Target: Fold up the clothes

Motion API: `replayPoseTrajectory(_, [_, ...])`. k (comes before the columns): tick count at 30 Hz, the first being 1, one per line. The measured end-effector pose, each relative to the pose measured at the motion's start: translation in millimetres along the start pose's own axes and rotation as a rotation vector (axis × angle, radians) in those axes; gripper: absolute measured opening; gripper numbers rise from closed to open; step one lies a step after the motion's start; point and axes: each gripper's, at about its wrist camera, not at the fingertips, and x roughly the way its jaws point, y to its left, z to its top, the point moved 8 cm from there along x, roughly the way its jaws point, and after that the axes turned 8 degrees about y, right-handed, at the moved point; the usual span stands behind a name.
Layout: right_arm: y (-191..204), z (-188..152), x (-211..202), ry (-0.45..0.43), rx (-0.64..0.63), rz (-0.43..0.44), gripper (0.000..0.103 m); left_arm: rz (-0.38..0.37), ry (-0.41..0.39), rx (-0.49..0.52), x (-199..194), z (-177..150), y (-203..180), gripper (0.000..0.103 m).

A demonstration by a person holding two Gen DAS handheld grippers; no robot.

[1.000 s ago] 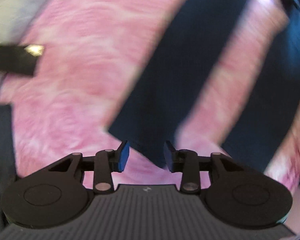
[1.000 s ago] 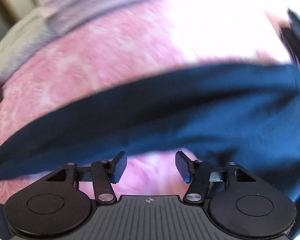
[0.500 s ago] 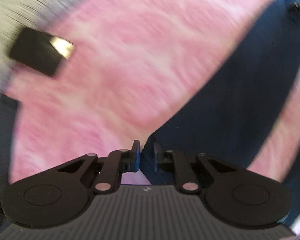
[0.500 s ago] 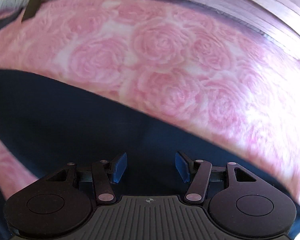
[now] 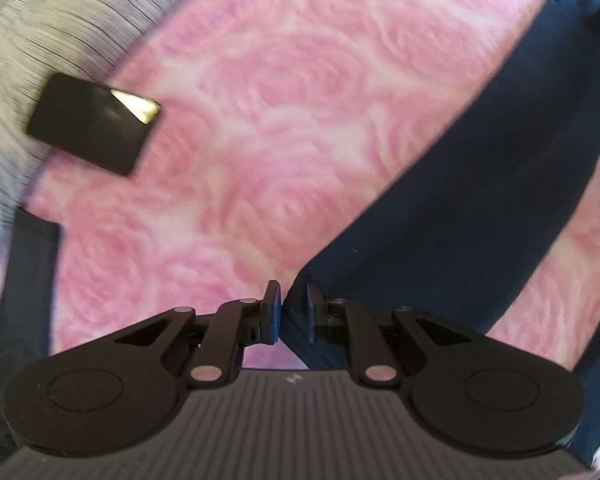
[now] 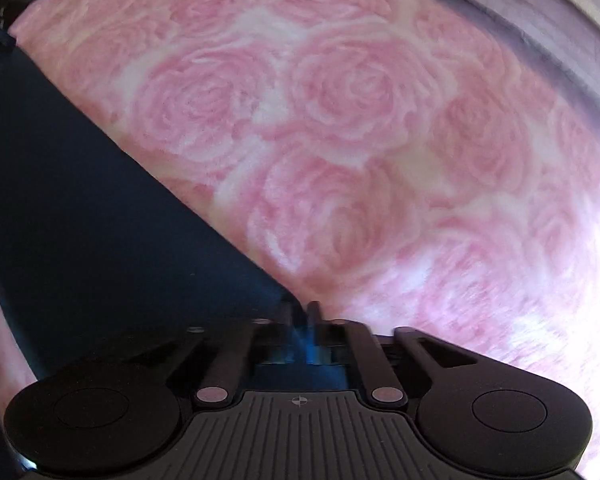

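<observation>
Rose-print bedspread (image 5: 284,92) under tong-pinched navy garment (image 5: 480,208).

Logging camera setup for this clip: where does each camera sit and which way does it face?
Left wrist: sits on the left tongs, looking along the fingers, shut on the navy garment, over the pink rose bedspread; a black phone-like slab lies upper left.
Right wrist: sits on the right tongs, also shut on the garment, bedspread beyond.
Shared: garment and bedspread. No hand shows.
</observation>
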Motion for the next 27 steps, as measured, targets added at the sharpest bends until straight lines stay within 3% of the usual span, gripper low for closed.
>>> replayPoseTrajectory(4, [-12, 1, -7, -0.044, 0.061, -0.072, 0.001, 0.05, -0.021, -0.014, 4, 16, 5, 0.011])
replayPoseTrajectory(10, [-31, -1, -15, -0.113, 0.174, -0.185, 0.004, 0.141, 0.063, -0.007, 31, 25, 6, 0.019])
replayPoseTrajectory(11, [-34, -2, -17, -0.124, 0.192, -0.204, 0.008, 0.158, 0.065, -0.014, 28, 21, 7, 0.022])
replayPoseTrajectory(13, [-33, -13, -32, -0.16, 0.249, -0.229, 0.048, 0.181, 0.058, -0.034, 17, 12, 9, 0.023])
replayPoseTrajectory(15, [-26, -29, -53, -0.205, 0.319, -0.242, 0.056, 0.185, 0.048, -0.046, 2, 1, 5, 0.023])
replayPoseTrajectory(18, [5, -66, -88, -0.253, 0.457, -0.207, 0.056, 0.136, 0.028, -0.051, -22, -19, -20, 0.023])
replayPoseTrajectory(21, [52, -110, -114, -0.255, 0.569, -0.179, 0.056, 0.049, 0.02, -0.001, -42, -44, -66, 0.03])
replayPoseTrajectory(27, [153, -208, -140, -0.134, 0.792, -0.118, 0.056, -0.176, 0.061, 0.08, -59, -101, -159, 0.038])
